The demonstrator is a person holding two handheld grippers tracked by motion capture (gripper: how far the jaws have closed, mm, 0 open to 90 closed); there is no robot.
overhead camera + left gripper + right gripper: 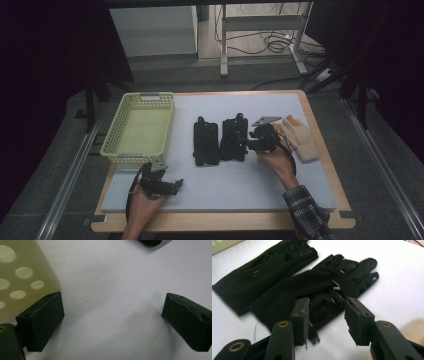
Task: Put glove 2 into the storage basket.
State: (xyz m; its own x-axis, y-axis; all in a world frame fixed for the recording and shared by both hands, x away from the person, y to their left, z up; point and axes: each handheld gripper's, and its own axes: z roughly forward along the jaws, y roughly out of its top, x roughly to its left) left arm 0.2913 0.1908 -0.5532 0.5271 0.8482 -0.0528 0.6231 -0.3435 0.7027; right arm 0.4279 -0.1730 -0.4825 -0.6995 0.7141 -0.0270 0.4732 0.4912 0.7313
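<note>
1. Right hand-held gripper (325,320) sits at the edge of the nearer black glove (312,290); jaws partly apart, straddling a raised fold of fabric, not yet pinched on it. In the high view this right hand-held gripper (260,139) is at the right side of that glove (234,139).
2. Second black glove (205,142) lies flat just beside the first, toward the yellow basket (112,145). A tan glove (300,137) lies on the far side of the right hand.
3. Left hand-held gripper (167,186) rests low over the bare white surface (112,290), jaws wide, holding nothing, near the basket corner (22,277).
4. Likely step: pinching the nearer glove to lift it.
5. Do well: close on the fold only, one layer of bunched cloth; keep clear of the neighbouring glove.
6. Risk: thin fabric slipping from the worn pads (352,320); bite deeper before lifting.
</note>
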